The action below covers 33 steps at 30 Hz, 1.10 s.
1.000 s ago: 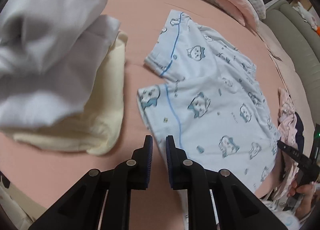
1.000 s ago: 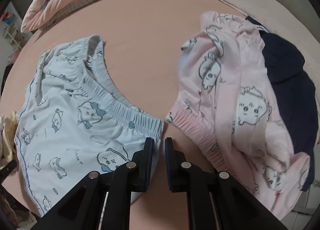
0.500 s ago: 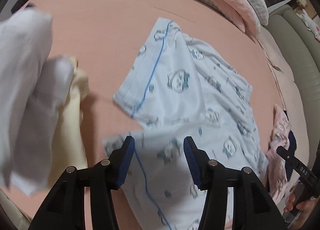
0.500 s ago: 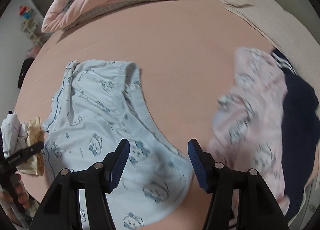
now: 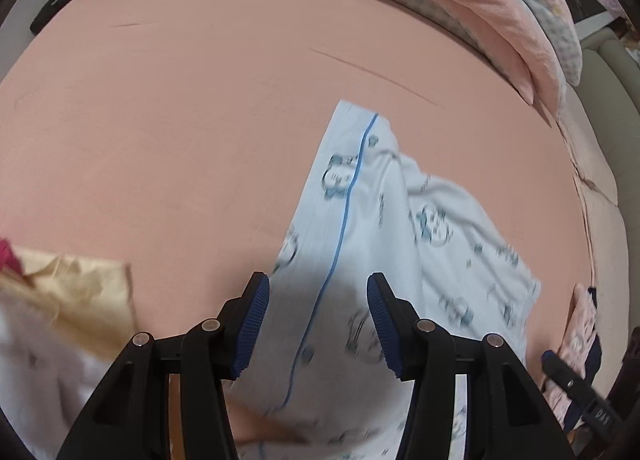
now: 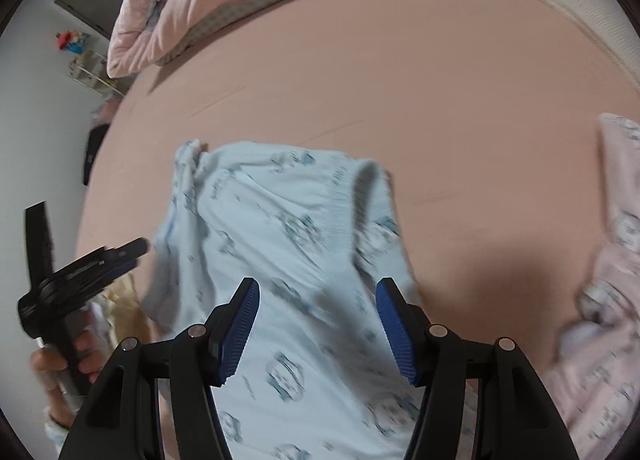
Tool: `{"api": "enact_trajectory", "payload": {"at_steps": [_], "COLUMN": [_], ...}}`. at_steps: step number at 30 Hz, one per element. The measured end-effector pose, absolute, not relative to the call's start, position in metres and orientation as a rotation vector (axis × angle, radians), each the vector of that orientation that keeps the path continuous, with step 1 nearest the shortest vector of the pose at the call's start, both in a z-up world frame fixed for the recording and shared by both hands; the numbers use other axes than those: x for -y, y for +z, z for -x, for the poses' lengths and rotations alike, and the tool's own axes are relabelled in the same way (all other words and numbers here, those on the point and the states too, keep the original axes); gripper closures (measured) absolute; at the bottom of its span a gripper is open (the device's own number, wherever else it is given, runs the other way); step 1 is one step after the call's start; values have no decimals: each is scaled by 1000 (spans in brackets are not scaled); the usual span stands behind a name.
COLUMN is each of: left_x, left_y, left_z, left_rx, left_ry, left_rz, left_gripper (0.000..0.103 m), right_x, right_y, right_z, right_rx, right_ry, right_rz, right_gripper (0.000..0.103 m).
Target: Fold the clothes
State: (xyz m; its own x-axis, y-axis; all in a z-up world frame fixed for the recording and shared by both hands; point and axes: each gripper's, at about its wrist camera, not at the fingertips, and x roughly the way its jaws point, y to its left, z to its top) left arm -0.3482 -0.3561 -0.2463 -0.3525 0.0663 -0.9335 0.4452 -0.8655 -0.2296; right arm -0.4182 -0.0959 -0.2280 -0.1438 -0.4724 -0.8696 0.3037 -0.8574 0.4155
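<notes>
Across the pink bed sheet (image 5: 200, 100) lie light-blue shorts (image 5: 400, 240).

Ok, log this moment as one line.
stage: reaching | left tool: open, empty | right tool: open, empty | light blue cartoon-print cotton shorts: unfolded on the pink bedsheet

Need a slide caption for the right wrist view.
Right gripper, jaws open, above light-blue printed shorts on the pink bed sheet.
</notes>
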Motion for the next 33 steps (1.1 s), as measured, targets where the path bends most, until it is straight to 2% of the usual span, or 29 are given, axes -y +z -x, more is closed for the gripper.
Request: {"api": "enact_trajectory", "payload": {"at_steps": [9, 16, 27, 33], "left_x": [364, 372, 370, 354], "left_y": [-277, -279, -288, -291], "left_z": [393, 415, 454, 468], "left_rx": [-755, -793, -661, -478], "left_ry": [-2226, -2211, -2219, -2250], "left_rz": [-1684, -1627, -1610, -1632], "left_gripper": [55, 55, 55, 55], "right_x": [107, 108, 121, 129], "right_y": [-256, -275, -287, -289], "right_z": [461, 478, 493, 499], "right_rx": [399, 531, 654, 680], "right_ry": [-1968, -1921, -1869, -1857], "right_rz": [-1675, -1712, -1699, -1670], "right_gripper": [43, 43, 43, 43]}}
